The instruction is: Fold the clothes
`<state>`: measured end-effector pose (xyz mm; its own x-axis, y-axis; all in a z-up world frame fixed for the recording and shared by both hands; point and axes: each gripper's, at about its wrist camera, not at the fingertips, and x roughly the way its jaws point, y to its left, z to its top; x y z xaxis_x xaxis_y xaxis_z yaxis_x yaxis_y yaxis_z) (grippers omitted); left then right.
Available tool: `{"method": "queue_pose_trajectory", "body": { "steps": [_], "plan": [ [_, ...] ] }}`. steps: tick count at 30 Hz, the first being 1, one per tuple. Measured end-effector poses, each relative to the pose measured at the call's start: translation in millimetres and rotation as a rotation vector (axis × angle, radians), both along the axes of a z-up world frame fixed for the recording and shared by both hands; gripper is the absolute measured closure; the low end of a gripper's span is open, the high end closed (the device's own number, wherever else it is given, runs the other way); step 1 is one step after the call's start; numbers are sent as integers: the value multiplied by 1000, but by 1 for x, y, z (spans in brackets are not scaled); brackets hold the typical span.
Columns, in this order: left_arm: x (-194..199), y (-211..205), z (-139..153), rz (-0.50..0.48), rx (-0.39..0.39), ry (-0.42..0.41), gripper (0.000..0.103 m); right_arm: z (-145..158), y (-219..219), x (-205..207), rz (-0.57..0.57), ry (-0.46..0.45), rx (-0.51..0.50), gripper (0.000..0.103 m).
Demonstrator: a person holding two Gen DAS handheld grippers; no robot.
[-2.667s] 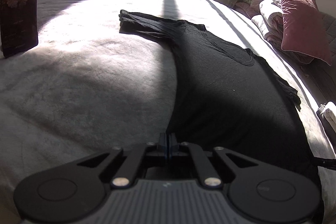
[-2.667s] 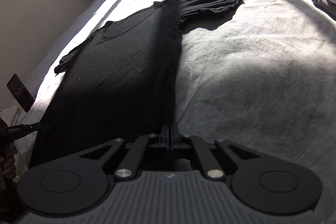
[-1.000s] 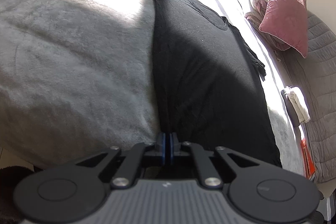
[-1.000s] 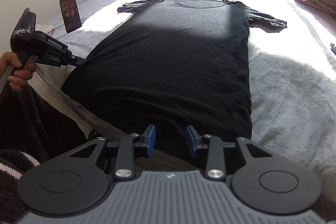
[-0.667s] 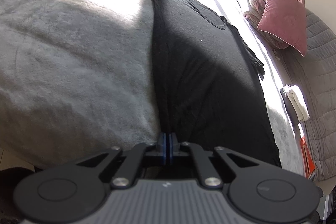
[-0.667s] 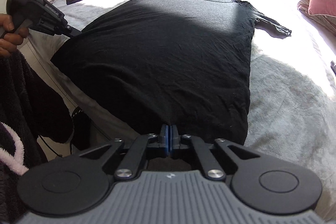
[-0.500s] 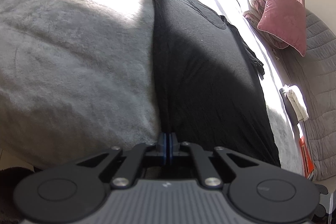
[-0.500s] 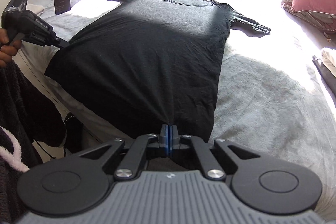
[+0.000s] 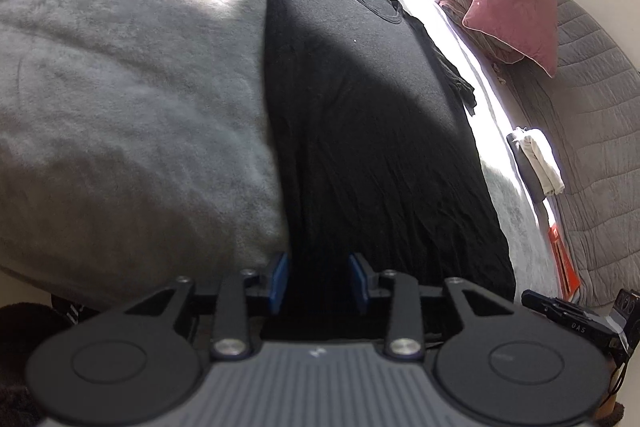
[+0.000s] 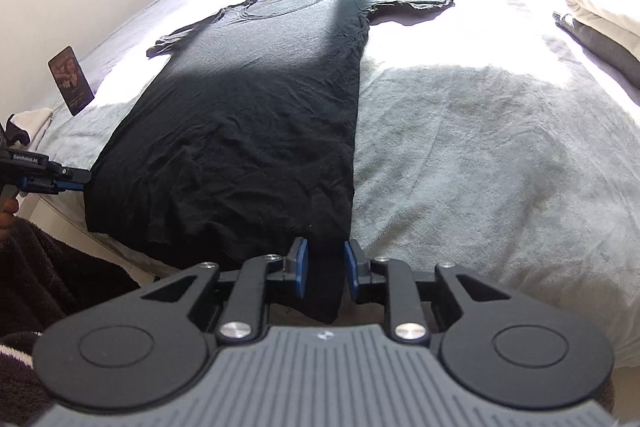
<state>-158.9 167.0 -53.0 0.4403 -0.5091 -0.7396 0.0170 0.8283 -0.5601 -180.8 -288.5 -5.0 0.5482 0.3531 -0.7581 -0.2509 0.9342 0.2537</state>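
Note:
A black T-shirt (image 10: 248,131) lies spread flat on the grey bed (image 10: 480,167), collar at the far end, hem hanging over the near edge. My right gripper (image 10: 326,273) has its blue pads apart and opening; the shirt's lower right corner hangs loose between them. In the left wrist view the T-shirt (image 9: 360,127) stretches away from my left gripper (image 9: 319,281), whose jaws are also opening with the hem's left corner between the pads, not pinched. The left gripper (image 10: 68,181) shows at the shirt's left corner in the right wrist view.
A pink pillow (image 9: 516,3) and bedding sit at the head of the bed. Folded white and grey clothes (image 10: 600,15) lie at the right side. A dark card (image 10: 71,79) stands at the left edge. A person's dark fuzzy sleeve (image 10: 48,275) is below left.
Half a second ago both grippers were shut on the shirt's hem; now both have their jaws apart and the cloth lies slack. The right gripper slid right to the hem's corner.

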Motion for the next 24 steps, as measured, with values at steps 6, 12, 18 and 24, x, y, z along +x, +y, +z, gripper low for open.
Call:
{"method": "queue_pose_trajectory", "body": {
  "steps": [6, 12, 18, 24],
  "plan": [
    [-6, -13, -8, -86, 63, -1, 60, -14, -4, 3, -18, 68, 48, 72],
    [-10, -26, -12, -124, 112, -10, 63, -20, 7, 0, -4, 66, 44, 70],
    [-22, -25, -7, -157, 192, -11, 100, -21, 17, 0, 11, 23, -42, 97],
    [-42, 0, 27, -175, 154, -72, 101, 13, -7, -19, -1, -34, 34, 101]
  ]
}}
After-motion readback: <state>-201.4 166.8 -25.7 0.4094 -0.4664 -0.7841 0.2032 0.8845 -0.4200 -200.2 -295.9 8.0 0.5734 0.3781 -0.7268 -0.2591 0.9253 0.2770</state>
